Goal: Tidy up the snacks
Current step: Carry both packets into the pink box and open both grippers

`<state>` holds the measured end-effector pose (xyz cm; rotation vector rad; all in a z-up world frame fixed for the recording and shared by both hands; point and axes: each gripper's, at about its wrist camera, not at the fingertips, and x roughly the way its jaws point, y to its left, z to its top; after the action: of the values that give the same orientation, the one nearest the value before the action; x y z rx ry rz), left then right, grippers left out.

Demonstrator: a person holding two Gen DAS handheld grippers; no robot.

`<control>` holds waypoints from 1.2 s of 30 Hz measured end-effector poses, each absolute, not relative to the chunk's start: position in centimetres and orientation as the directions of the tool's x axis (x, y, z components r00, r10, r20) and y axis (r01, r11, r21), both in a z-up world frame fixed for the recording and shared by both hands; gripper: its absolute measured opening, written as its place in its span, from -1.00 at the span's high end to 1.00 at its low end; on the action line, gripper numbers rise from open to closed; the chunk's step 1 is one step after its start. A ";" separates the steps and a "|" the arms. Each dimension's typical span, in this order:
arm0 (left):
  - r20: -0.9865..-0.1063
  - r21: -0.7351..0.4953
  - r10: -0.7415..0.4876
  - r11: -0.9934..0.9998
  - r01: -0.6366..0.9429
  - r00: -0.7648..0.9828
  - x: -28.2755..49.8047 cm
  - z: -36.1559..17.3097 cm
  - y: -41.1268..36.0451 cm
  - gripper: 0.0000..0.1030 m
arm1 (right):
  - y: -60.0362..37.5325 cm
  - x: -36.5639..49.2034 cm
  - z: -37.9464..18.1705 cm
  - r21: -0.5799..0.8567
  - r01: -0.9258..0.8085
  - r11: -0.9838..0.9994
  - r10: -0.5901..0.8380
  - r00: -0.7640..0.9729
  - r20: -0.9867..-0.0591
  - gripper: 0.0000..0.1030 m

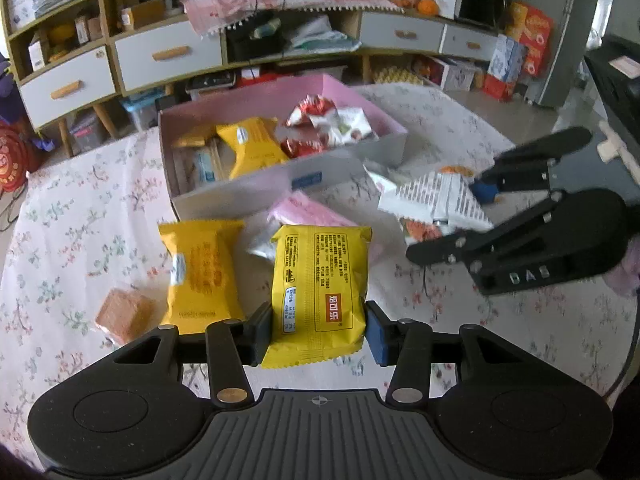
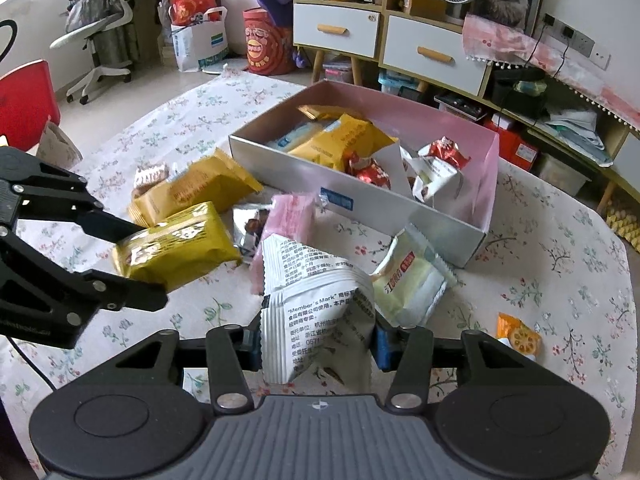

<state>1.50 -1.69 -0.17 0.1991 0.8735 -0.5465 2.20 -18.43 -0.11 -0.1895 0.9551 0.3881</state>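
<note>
My left gripper (image 1: 319, 330) is shut on a yellow snack packet (image 1: 320, 288) above the floral tablecloth; it also shows in the right wrist view (image 2: 176, 248). My right gripper (image 2: 318, 342) is shut on a white printed snack bag (image 2: 316, 312), seen in the left wrist view (image 1: 436, 200). The grey box with pink lining (image 1: 280, 176) (image 2: 400, 208) holds several snacks. A second yellow packet (image 1: 202, 272) lies left of the held one.
A pink packet (image 2: 290, 212), a silver packet (image 2: 248, 224), a pale green packet (image 2: 412, 284), an orange packet (image 2: 518, 338) and a brown wafer pack (image 1: 124, 314) lie on the table. Cabinets stand behind. A red chair (image 2: 24, 100) is at left.
</note>
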 end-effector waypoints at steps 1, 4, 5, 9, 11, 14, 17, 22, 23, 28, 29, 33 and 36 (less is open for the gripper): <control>-0.767 -0.055 -0.374 0.848 0.526 0.522 1.7 0.1 -1.6 0.12 | -18.4 2.2 0.1 0.022 -0.405 0.914 0.248 0.516 -0.820 0.55; -0.754 -0.058 -0.373 0.858 0.510 0.540 2.4 0.8 -1.5 0.12 | -18.2 2.4 0.9 0.049 -0.407 0.912 0.276 0.522 -0.807 0.56; -0.751 -0.059 -0.370 0.862 0.503 0.547 2.7 1.0 -1.4 0.12 | -18.1 2.5 1.2 0.048 -0.406 0.913 0.278 0.530 -0.801 0.56; -0.743 -0.071 -0.361 0.880 0.470 0.564 4.2 1.5 -1.2 0.12 | -18.2 3.3 2.2 0.063 -0.383 0.921 0.285 0.556 -0.781 0.56; -0.738 -0.076 -0.354 0.890 0.450 0.575 5.0 1.8 -1.1 0.12 | -18.3 3.8 2.6 0.068 -0.363 0.929 0.279 0.571 -0.772 0.56; -0.730 -0.078 -0.343 0.901 0.427 0.591 6.2 2.0 -1.1 0.12 | -18.7 4.8 3.1 0.079 -0.329 0.941 0.271 0.592 -0.759 0.56; -0.721 -0.065 -0.326 0.911 0.408 0.612 7.2 2.2 -1.6 0.12 | -19.0 6.0 3.3 0.086 -0.293 0.952 0.256 0.613 -0.747 0.56; -0.712 -0.074 -0.311 0.925 0.373 0.630 9.1 2.2 -2.2 0.12 | -19.5 8.4 2.9 0.116 -0.222 0.968 0.233 0.626 -0.744 0.56; -0.711 -0.075 -0.305 0.929 0.362 0.634 9.6 2.1 -2.3 0.12 | -19.5 8.9 2.7 0.125 -0.207 0.970 0.230 0.627 -0.744 0.56; -0.712 -0.068 -0.270 0.945 0.320 0.648 11.5 1.3 -2.7 0.12 | -19.9 11.0 1.9 0.168 -0.153 0.974 0.227 0.639 -0.735 0.55; -0.709 -0.066 -0.263 0.949 0.309 0.654 11.9 1.2 -2.7 0.12 | -20.0 11.2 1.8 0.176 -0.150 0.973 0.231 0.643 -0.730 0.55; -0.714 -0.078 -0.246 0.958 0.275 0.655 13.6 1.0 -2.7 0.12 | -20.3 12.5 1.1 0.208 -0.130 0.969 0.241 0.664 -0.708 0.55; -0.705 -0.061 -0.242 0.957 0.282 0.667 14.9 1.2 -3.4 0.12 | -20.6 13.4 0.4 0.227 -0.111 0.968 0.243 0.659 -0.712 0.55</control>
<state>14.91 -3.35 1.18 0.0546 0.7875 -0.2959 13.41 -20.60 0.45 0.1693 0.8286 0.2013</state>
